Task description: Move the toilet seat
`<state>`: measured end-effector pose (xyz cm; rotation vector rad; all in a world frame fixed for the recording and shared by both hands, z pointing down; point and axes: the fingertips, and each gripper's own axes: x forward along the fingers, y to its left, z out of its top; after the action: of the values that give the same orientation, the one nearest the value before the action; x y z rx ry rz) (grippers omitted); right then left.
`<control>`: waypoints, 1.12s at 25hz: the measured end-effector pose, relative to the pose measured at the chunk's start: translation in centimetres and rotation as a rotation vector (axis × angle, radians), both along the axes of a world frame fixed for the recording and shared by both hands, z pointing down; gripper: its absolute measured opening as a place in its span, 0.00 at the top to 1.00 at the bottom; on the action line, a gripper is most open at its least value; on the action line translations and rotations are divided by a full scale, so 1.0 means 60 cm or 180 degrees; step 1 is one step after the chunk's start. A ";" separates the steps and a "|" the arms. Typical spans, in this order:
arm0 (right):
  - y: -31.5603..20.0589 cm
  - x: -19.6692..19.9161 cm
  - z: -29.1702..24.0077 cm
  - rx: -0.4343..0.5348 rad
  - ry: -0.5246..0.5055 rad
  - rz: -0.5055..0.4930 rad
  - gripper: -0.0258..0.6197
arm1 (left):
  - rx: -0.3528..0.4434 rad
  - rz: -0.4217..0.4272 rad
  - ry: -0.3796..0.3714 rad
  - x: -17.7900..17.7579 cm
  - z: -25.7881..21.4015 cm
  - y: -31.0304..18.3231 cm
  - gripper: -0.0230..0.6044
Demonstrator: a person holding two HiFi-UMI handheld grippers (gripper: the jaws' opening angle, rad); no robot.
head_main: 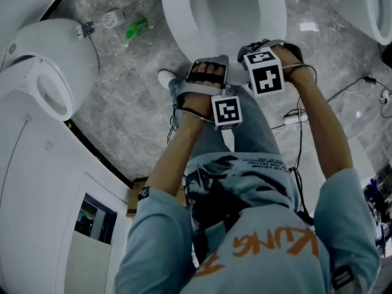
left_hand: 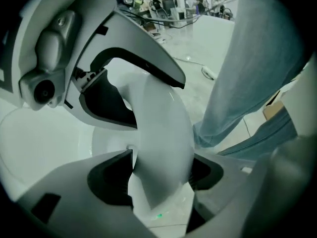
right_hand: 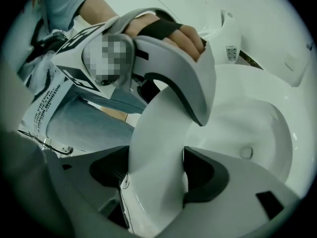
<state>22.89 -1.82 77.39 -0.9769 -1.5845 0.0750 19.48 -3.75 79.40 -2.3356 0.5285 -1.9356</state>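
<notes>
In the head view I see both grippers side by side at the near edge of the toilet (head_main: pixel 177 23) at the far middle of the floor (head_main: pixel 122 103), the left gripper (head_main: pixel 207 72) just left of the right gripper (head_main: pixel 269 52), and their marker cubes almost touch. The front of the toilet seat lies under them and I cannot make it out here. A second toilet (head_main: pixel 49 72) stands at the left, part of a third (head_main: pixel 361 5) at the far right, a green bottle (head_main: pixel 136 28) lies on the floor left of the middle toilet, and cables (head_main: pixel 343 94) trail at the right. In the left gripper view the toilet seat (left_hand: pixel 163 118) runs as a white curved band up between my jaws, and both dark pads (left_hand: pixel 111 182) press its two faces, so this gripper is clamped on it. The other gripper bites the same band just beyond, and a trouser leg (left_hand: pixel 257 58) fills the right. In the right gripper view the jaws are likewise closed on the seat, a pad against each face, with the open bowl (right_hand: pixel 257 128) to the right of the band and a hand (right_hand: pixel 163 31) on the left gripper above.
</notes>
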 end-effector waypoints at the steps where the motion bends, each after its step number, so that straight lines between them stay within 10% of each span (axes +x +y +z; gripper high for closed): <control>1: -0.003 -0.002 -0.011 -0.0036 0.0007 0.0016 0.44 | -0.0205 0.0034 0.0062 0.002 -0.006 0.012 0.48; 11: -0.044 -0.031 -0.110 0.0226 -0.0240 0.0456 0.43 | -0.0268 -0.0085 0.0067 -0.035 -0.124 -0.020 0.56; 28: -0.225 -0.118 -0.315 0.2159 -0.1344 0.1379 0.68 | 0.0556 -0.0472 0.0008 -0.127 -0.352 -0.189 0.63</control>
<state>15.81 -15.33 58.49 -0.1110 -1.9917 -0.3717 11.85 -15.09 58.31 -2.2486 0.8564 -1.8591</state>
